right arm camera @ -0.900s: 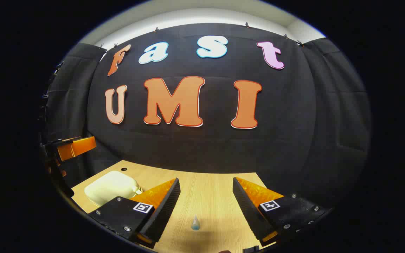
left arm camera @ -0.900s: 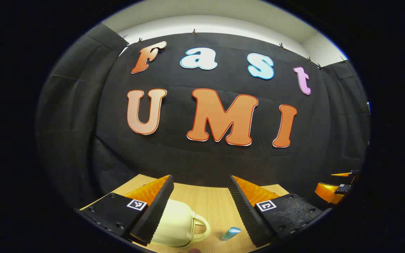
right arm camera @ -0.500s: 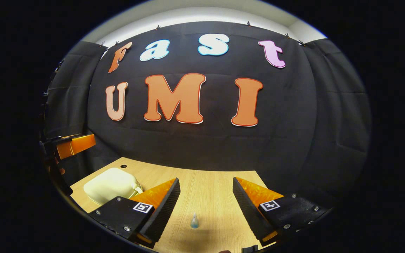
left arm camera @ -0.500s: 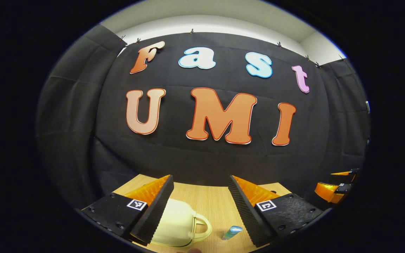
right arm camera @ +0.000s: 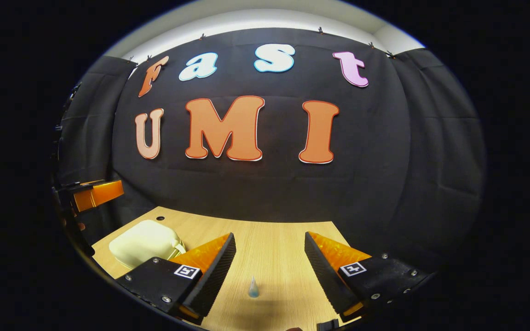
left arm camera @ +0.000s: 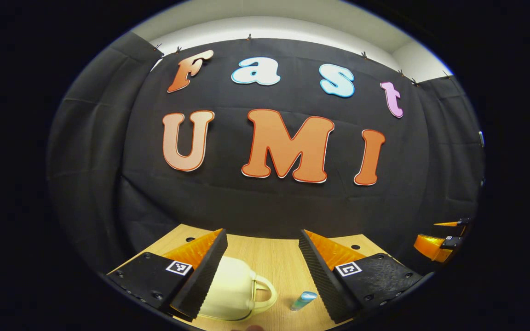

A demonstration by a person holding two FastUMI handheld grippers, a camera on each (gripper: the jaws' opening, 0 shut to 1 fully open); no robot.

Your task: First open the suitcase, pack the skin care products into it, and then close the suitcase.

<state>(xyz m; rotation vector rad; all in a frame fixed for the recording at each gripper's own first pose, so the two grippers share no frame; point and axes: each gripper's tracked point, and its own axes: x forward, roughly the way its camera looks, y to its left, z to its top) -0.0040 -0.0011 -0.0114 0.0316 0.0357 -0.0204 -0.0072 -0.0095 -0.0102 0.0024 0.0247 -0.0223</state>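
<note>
no legible text on the suitcase (left arm camera: pixel 233 289) or the skin care tube (left arm camera: pixel 303 300). square black-and-white coded markers, no readable characters, on each left gripper (left arm camera: pixel 262 271) finger mount.

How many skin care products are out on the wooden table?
1: a small blue tube, apart from the closed cream suitcase and nearer the right gripper. Others may be hidden.

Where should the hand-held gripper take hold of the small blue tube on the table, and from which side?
Probably at the middle of the tube, coming down from above with one finger on each long side. It lies flat on the wooden table, apart from the cream suitcase, so its round body is free on both sides.
</note>
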